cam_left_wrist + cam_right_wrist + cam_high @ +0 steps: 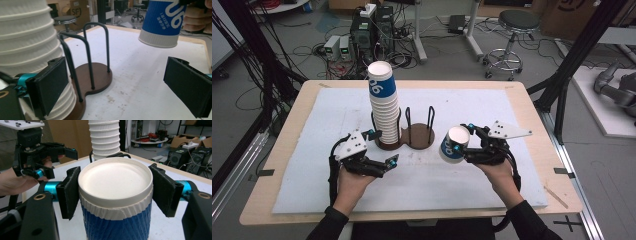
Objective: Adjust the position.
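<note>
Blue-sleeved ribbed paper cup (116, 202), light and crushable, is gripped below its rim by the right fingers (70, 192), best held gently; the left fingers (53, 85) are spread empty.

Blue-and-white paper cup (454, 145), ribbed sleeve, white base facing up-left, tilted, right of frame centre, lifted off the table. Tall stack of cups (383, 102) stands upright in the left ring of a dark holder (417, 134), upper centre-left; right ring empty.
</note>
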`<state>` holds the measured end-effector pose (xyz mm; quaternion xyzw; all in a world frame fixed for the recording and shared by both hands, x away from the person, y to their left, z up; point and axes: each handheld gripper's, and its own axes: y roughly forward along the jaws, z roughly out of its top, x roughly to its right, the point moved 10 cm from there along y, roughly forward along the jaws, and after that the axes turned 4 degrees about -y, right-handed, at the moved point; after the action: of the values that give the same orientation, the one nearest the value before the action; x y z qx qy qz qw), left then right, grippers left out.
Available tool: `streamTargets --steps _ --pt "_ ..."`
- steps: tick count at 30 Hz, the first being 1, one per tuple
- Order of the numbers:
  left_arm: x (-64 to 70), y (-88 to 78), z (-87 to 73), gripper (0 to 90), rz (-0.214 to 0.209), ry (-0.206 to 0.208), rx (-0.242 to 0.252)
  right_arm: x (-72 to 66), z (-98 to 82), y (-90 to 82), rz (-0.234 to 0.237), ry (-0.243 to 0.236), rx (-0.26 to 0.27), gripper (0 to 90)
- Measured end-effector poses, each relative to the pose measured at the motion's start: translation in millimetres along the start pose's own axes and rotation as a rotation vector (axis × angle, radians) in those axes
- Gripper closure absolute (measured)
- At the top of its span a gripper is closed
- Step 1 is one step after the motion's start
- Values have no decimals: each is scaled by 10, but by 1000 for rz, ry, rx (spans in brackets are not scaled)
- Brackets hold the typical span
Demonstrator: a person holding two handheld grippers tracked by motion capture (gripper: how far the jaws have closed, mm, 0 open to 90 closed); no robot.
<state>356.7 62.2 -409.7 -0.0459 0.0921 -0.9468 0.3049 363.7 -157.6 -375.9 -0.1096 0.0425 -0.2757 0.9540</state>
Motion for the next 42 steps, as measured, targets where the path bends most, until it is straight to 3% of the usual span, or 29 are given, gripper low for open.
streamTargets --steps 7,19,28,34,42 --pt "167 153 -19 56 -75 -4 -9 -35 16 -5 13 -4 9 303" --pt "396 322 -61 56 -134 4 -30 -115 11 0 44 -24 3 303" --pt "600 492 -151 56 -210 -8 -60 -224 10 56 95 -26 3 303" --pt "711 586 -145 56 -266 -31 -44 -316 -9 100 139 -26 -6 302" --pt "821 706 -138 56 -307 -27 -36 -418 -41 134 196 -12 -17 303"
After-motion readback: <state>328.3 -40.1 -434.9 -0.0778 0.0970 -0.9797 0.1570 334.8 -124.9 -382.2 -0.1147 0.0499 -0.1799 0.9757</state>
